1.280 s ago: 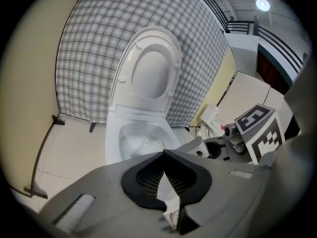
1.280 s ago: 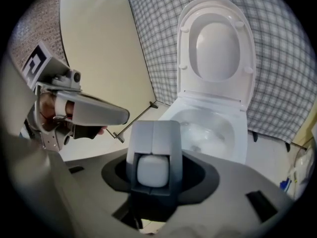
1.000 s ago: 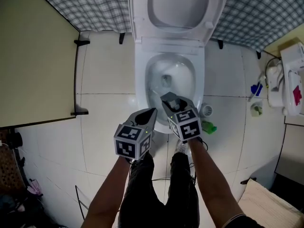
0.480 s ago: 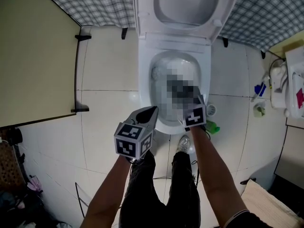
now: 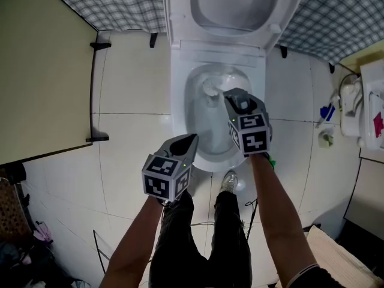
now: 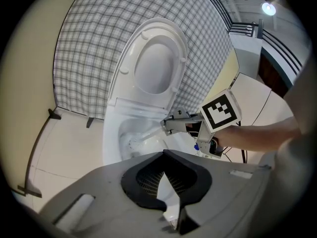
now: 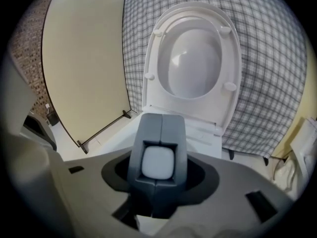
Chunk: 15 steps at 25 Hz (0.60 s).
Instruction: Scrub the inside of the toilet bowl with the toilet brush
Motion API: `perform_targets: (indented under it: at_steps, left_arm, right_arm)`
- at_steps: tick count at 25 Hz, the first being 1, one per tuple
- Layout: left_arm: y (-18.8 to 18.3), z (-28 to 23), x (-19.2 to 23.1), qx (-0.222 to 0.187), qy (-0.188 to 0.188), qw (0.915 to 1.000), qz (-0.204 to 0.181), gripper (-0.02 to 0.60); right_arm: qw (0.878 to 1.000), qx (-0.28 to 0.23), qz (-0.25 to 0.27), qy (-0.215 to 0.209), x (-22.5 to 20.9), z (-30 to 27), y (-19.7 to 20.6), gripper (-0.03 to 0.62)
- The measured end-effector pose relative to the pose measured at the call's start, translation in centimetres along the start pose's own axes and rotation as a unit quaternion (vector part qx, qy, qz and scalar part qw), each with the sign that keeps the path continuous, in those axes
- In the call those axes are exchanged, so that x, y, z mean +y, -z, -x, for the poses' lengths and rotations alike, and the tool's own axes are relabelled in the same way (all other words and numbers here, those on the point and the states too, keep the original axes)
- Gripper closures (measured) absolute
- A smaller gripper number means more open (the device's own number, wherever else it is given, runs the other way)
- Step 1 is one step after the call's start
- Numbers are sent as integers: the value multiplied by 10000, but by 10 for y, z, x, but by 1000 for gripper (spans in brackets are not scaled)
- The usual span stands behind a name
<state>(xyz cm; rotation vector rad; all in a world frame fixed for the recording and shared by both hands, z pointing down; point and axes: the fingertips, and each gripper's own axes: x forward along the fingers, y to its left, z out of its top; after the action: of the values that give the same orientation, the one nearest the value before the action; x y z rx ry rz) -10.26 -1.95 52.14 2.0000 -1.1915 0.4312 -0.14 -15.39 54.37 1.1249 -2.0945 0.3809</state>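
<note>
Right gripper (image 5: pixel 235 101): stretched out on a straight forearm above the white ceramic toilet bowl (image 5: pixel 198 134), jaws clamped on the handle of the white plastic toilet brush (image 5: pixel 210 87)
Toilet brush: slanted down inside the bowl, head at the rear left
Left gripper (image 5: pixel 191 141): poised beside the front rim, jaws pressed together on nothing

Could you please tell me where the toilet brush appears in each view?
Head view: brush in the bowl, upper centre.
Left gripper view: centre, slanting into the bowl.
Right gripper view: only its handle end, gripped low centre.
Shared landmark: the raised seat.
</note>
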Motion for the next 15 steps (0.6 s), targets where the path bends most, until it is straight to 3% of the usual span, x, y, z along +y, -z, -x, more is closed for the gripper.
perform_targets:
  at_steps: [7, 15]
  left_arm:
    - [4, -7, -8, 10, 84, 9999, 56, 575]
    - [3, -6, -18, -64, 143, 9998, 107, 575]
  right_arm:
    - [9985, 252, 269, 412, -37, 28, 16, 390]
    - [9955, 689, 576, 301, -26, 70, 44, 393]
